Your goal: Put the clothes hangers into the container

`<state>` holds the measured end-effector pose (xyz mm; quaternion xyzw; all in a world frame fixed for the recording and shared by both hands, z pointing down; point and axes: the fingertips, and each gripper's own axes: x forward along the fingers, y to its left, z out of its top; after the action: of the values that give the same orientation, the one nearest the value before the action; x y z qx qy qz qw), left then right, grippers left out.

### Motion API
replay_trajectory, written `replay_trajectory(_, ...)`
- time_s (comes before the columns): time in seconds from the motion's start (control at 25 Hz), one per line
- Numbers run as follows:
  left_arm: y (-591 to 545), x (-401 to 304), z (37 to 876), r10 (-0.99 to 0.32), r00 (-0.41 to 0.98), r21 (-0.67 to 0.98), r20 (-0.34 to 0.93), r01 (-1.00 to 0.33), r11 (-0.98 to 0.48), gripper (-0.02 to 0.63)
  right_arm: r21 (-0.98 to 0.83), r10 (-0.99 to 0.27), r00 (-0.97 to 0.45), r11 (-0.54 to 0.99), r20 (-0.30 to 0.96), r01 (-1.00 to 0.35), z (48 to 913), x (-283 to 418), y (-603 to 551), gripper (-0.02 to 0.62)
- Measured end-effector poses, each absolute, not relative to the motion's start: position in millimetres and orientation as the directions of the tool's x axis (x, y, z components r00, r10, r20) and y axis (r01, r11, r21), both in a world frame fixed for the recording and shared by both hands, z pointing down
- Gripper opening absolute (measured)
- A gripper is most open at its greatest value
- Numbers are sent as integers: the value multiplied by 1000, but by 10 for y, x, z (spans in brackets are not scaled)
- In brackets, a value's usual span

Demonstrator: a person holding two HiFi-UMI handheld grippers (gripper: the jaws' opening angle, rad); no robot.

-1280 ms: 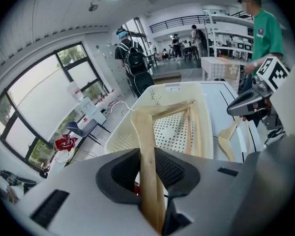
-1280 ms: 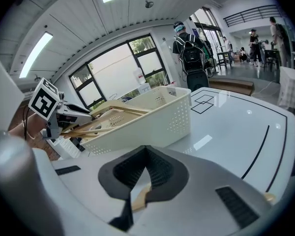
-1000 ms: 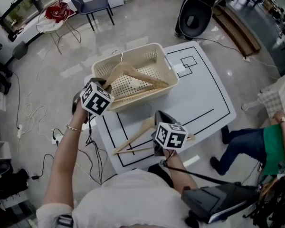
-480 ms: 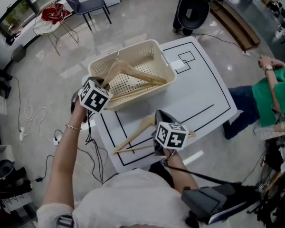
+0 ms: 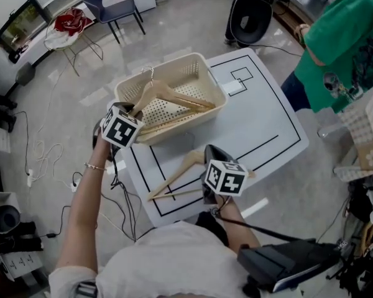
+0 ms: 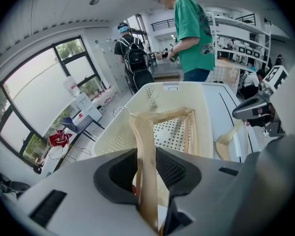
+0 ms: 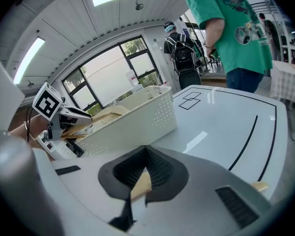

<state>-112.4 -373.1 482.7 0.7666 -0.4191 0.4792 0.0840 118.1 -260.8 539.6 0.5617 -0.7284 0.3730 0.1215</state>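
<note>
While easing open just now, straddles with left claw [image 6: 146, 154], pads slack, the first hanger [image 6: 145, 136], propped in the container [image 7: 142, 114] at the worktop's [image 5: 261, 123] far-left corner; pinches with right claw [image 7: 145, 156] the second hanger [image 5: 174, 176], lying along the near edge.

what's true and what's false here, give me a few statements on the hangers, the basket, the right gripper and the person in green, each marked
1. A light wooden hanger with a metal hook sits in the cream perforated plastic basket. True.
2. The second wooden hanger lies on the floor. False: it lies on the white table with black lines.
3. The right gripper is shut on that second wooden hanger. True.
4. The person in the green shirt sits on the dark blue chair. False: they stand beside the table, and nobody is on the chair.
</note>
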Motion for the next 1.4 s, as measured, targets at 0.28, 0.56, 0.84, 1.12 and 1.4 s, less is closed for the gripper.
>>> replay_trajectory(0.28, -3675, -1120, 4689, -613, 184, -303, 768, -739, -602, 126, -411, -724, -354, 106, 592, -905, 5439, 1245, -2469, 17)
replay_trajectory(0.56, -3488, -1128, 4360, -668, 184, -291, 721, -794, -534, 126, -408, -725, -369, 133, 582, -903, 5355, 1332, -2324, 17)
replay_trajectory(0.84, -3136, -1038, 4010, -731, 191, -284, 655, -834, -473, 124, -406, -722, -403, 185, 561, -895, 5201, 1318, -2196, 17)
replay_trajectory(1.12, -2736, -819, 3817, -791, 237, -215, 564, -882, -418, 115, -384, -708, -450, 267, 544, -884, 5058, 1203, -2050, 17)
replay_trajectory(1.4, -2410, -566, 3969, -801, 296, -106, 520, -909, -404, 98, -377, -686, -479, 309, 547, -873, 5054, 1148, -1846, 17)
